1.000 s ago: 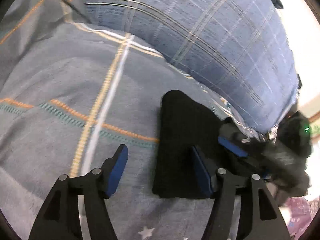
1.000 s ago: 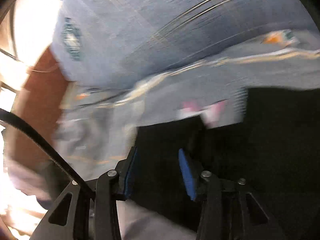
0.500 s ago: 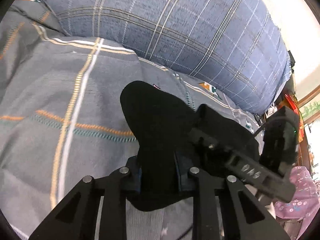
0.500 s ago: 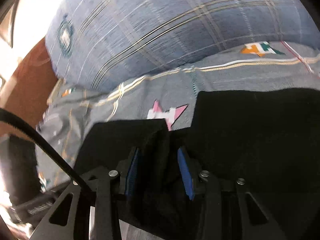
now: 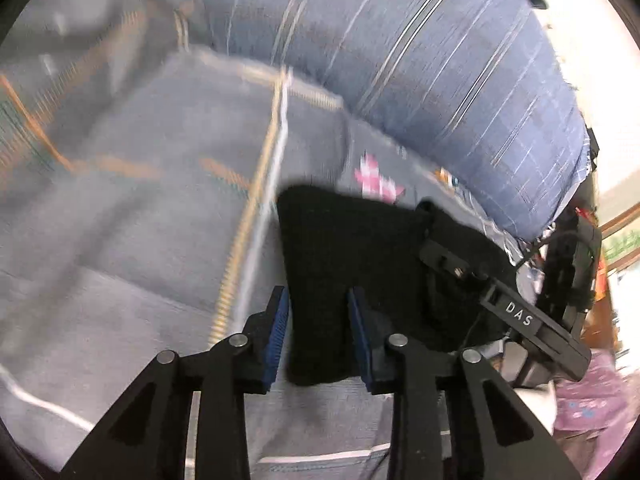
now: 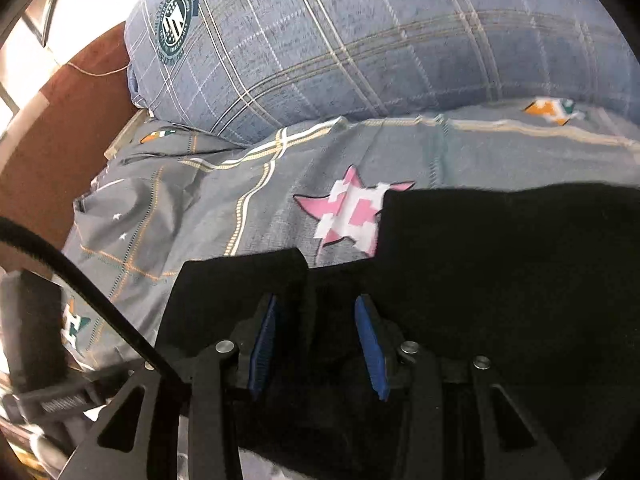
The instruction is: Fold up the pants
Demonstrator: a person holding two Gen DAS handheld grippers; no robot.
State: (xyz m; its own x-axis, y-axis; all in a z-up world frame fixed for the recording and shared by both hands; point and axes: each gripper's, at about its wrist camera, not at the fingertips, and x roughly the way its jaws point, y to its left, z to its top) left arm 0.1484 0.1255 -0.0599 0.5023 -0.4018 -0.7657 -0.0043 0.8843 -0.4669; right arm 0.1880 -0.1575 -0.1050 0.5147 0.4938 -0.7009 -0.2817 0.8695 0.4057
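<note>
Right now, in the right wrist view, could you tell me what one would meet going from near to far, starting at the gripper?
right gripper → black pants → pink star on the grey bedsheet → blue plaid pillow

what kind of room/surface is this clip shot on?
Most likely a bedroom, with the work done on a bed. The black pants lie on a grey quilt-like bedspread with star patches, and a big blue plaid pillow sits right behind it. A brown headboard-like panel is beside the pillow.
</note>
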